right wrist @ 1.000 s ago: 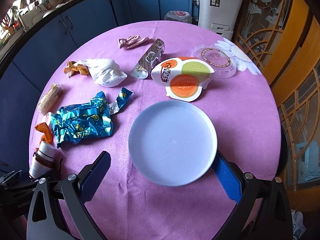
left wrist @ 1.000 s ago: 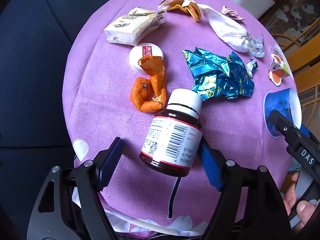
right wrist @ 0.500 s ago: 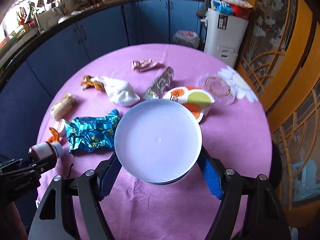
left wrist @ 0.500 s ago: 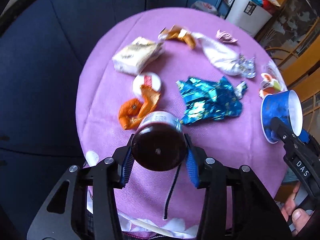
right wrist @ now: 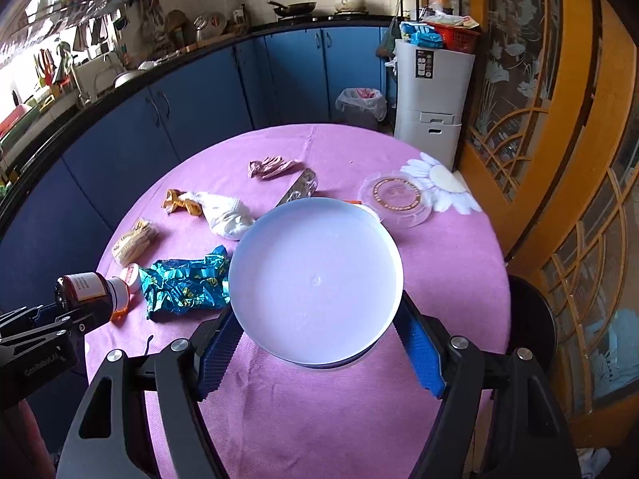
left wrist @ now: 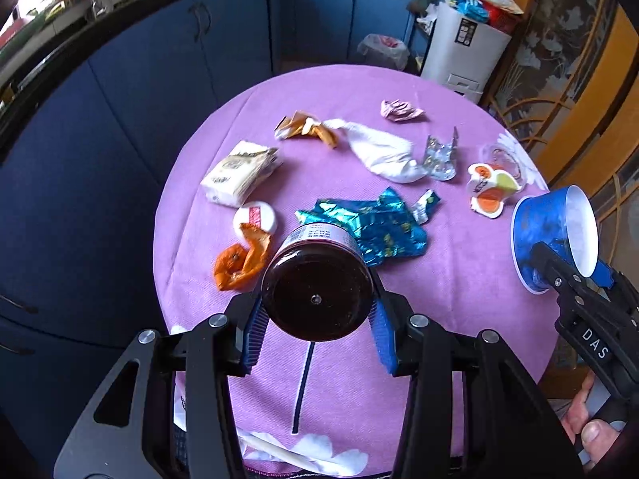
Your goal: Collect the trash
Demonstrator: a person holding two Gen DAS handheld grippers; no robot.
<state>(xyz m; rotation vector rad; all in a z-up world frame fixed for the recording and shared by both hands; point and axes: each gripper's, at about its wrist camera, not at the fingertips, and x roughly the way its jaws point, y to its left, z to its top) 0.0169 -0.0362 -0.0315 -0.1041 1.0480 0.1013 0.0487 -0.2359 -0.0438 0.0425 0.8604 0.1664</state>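
Our left gripper (left wrist: 317, 335) jaws clamp the brown glass pill bottle (left wrist: 317, 293); our right gripper (right wrist: 319, 353) jaws clamp the blue paper bowl (right wrist: 315, 287). We should tip the bottle gently into that bowl.

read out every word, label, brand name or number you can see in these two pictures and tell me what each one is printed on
"DAS": white letters on the right claw's black body, cut off by the frame edge.
"GenRobot.AI": faint lettering on the left claw's black body.
Brown bottle label: Chinese print, too small to read.
White round lid: red label, unreadable.
Tissue pack, blue foil wrapper, white bin sticker: print too blurred.
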